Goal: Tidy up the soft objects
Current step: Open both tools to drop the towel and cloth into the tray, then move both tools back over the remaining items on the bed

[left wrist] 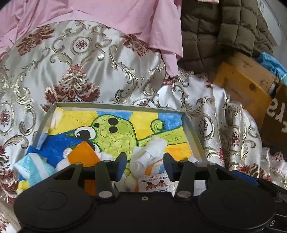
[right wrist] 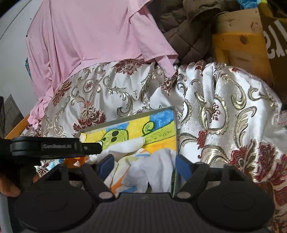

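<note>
A shallow grey tray [left wrist: 192,132] lined with a bright cartoon picture lies on a brocade cloth [left wrist: 71,71]; it also shows in the right wrist view [right wrist: 176,125]. Soft items are piled at its near end: white cloth [left wrist: 148,154], an orange piece [left wrist: 84,154], a light blue towel [left wrist: 34,166] and a small printed packet [left wrist: 155,184]. My left gripper [left wrist: 145,166] is open, with the white cloth between its jaws. My right gripper [right wrist: 145,165] is open over white cloth [right wrist: 157,170]. The left gripper's side [right wrist: 53,147] shows in the right view.
A pink garment [left wrist: 116,16] drapes over the back. A brown quilted jacket [left wrist: 224,32] lies at the back right beside a wooden box [left wrist: 245,84] and a dark cardboard box [left wrist: 279,114]. A blue fabric [left wrist: 272,62] sits behind the wood.
</note>
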### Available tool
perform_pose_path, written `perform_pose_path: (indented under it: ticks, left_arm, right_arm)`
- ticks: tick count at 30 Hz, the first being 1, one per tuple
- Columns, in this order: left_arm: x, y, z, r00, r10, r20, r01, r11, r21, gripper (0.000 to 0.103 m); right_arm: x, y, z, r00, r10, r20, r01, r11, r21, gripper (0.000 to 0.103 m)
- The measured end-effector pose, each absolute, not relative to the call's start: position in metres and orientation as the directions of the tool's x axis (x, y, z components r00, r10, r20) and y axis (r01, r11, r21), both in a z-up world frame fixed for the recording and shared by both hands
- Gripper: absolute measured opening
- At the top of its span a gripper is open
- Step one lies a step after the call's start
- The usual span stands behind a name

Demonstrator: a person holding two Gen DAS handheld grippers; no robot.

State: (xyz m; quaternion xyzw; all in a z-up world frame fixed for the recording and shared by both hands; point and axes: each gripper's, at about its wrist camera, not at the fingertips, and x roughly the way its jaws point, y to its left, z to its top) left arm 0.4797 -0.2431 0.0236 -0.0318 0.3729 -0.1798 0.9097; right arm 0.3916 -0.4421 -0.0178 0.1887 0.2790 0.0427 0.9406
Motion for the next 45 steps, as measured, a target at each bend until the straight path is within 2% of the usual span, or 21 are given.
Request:
perform_pose_path:
  ticks: [3,11,16,20,29,34,45]
  left_arm:
    - [0.469,-0.235,0.034,0.678,-0.349,-0.647,0.298,0.935,-0.192,0.061]
    - [0.433,-0.205,0.069,0.737,-0.358,-0.573,0.288,0.934,-0.212,0.072]
    - [0.401,-0.187,0.089,0.772,-0.37,-0.517,0.288,0.929,-0.235,0.078]
    - [0.379,-0.172,0.1,0.787,-0.383,-0.484,0.303,0.923,-0.237,0.08]
    - [0.32,-0.142,0.117,0.814,-0.401,-0.421,0.317,0.913,-0.257,0.089]
    - [0.289,-0.128,0.123,0.826,-0.409,-0.387,0.331,0.909,-0.254,0.1]
    - [0.223,-0.09,0.118,0.863,-0.384,-0.328,0.31,0.916,-0.255,0.102]
  right_arm:
    - [0.384,-0.443,-0.01,0.85,0.179,-0.495,0.029,0.923,0.383,0.088]
    - [0.35,-0.439,0.033,0.909,0.113,-0.402,0.041,0.934,0.355,0.099]
    - [0.321,-0.429,0.065,0.942,0.074,-0.327,0.05,0.934,0.355,0.103]
    - [0.296,-0.415,0.083,0.957,0.065,-0.284,0.038,0.939,0.341,0.103]
    - [0.253,-0.388,0.095,0.963,0.053,-0.266,0.035,0.947,0.318,0.103]
    - [0.23,-0.38,0.099,0.969,0.047,-0.244,0.034,0.948,0.317,0.103]
    - [0.181,-0.35,0.098,0.974,0.029,-0.226,0.036,0.96,0.278,0.103]
